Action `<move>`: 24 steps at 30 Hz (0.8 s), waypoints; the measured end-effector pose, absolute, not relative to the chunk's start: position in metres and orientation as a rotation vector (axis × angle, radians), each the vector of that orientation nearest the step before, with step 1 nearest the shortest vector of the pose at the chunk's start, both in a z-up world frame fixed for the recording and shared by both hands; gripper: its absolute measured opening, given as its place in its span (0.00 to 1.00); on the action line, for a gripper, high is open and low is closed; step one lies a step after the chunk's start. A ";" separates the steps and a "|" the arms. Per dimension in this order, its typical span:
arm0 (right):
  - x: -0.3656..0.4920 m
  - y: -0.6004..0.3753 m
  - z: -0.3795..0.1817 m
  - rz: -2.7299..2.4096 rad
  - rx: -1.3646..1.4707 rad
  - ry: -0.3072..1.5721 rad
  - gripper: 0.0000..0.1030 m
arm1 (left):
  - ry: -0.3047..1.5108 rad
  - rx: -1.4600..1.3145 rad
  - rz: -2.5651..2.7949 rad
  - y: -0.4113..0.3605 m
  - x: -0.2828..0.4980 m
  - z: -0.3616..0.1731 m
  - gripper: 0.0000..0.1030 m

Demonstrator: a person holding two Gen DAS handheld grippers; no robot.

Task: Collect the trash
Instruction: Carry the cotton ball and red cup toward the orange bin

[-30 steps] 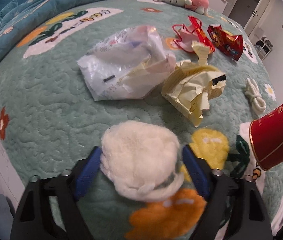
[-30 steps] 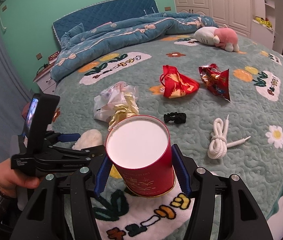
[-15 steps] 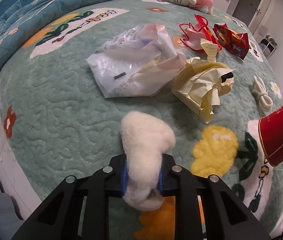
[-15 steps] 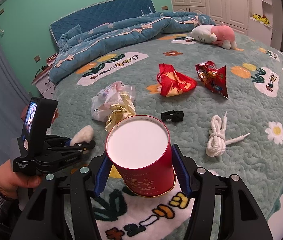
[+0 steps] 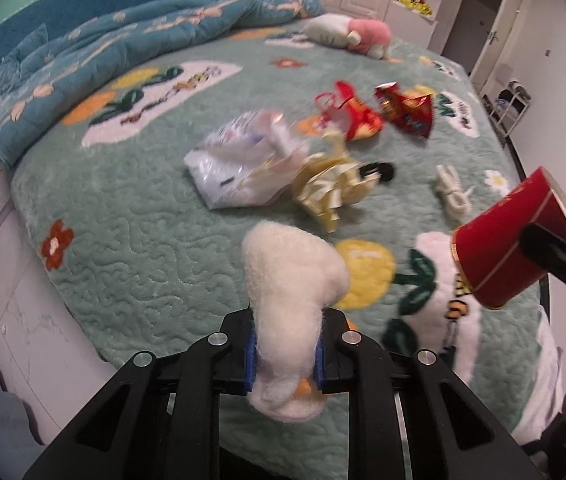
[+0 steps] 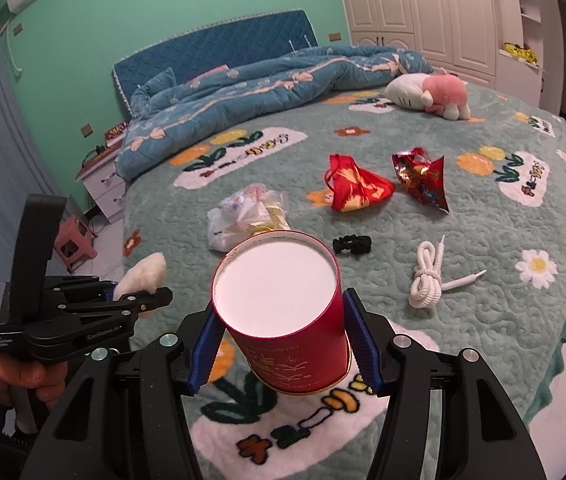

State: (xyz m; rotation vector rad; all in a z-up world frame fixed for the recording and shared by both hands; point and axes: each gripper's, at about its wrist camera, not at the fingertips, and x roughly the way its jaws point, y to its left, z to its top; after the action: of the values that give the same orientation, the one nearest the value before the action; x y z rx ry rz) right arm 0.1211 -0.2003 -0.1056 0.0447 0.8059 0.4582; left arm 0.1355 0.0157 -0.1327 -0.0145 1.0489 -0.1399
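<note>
My left gripper (image 5: 285, 364) is shut on a fluffy white wad (image 5: 291, 292), lifted above the bed's near edge; the right wrist view shows the same wad (image 6: 145, 276) at the left. My right gripper (image 6: 281, 348) is shut on a red round tub (image 6: 283, 312) with a white inside, its mouth open toward the camera; the tub (image 5: 511, 240) hangs at the right in the left wrist view. On the green bedspread (image 6: 483, 240) lie a clear plastic bag (image 5: 243, 160), crumpled yellow paper (image 5: 331, 188), a red bag (image 6: 355, 188) and a red snack wrapper (image 6: 423, 180).
A white cord bundle (image 6: 429, 276) and a black hair tie (image 6: 353, 244) lie on the bed. A pink and white plush toy (image 6: 431, 92) and a rumpled blue quilt (image 6: 263, 84) sit farther back. A person's hand (image 6: 7, 376) holds the left gripper. A nightstand (image 6: 103, 188) stands left.
My left gripper closed on the white wad and lifted it off the bed. The right gripper with the red tub rose a little.
</note>
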 end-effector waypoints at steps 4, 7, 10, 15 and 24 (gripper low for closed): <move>0.103 -0.207 -0.090 0.455 0.053 0.760 0.56 | 1.014 -0.004 -0.168 0.004 0.123 -0.117 0.21; 0.092 -0.217 -0.080 0.441 0.066 0.733 0.56 | 0.990 0.014 -0.188 -0.007 0.115 -0.107 0.21; 0.081 -0.229 -0.071 0.420 0.084 0.707 0.56 | 0.973 0.047 -0.217 -0.022 0.109 -0.099 0.21; 0.064 -0.256 -0.059 0.378 0.120 0.665 0.56 | 0.944 0.097 -0.282 -0.052 0.102 -0.088 0.21; 0.022 -0.332 -0.048 0.223 0.193 0.601 0.56 | 0.891 0.217 -0.439 -0.134 0.096 -0.070 0.21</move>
State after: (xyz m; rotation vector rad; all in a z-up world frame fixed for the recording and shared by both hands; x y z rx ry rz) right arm 0.0223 -0.3319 -0.0477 0.1933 0.6010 0.2228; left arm 0.0956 -0.1336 -0.0698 0.2169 0.8914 -0.4386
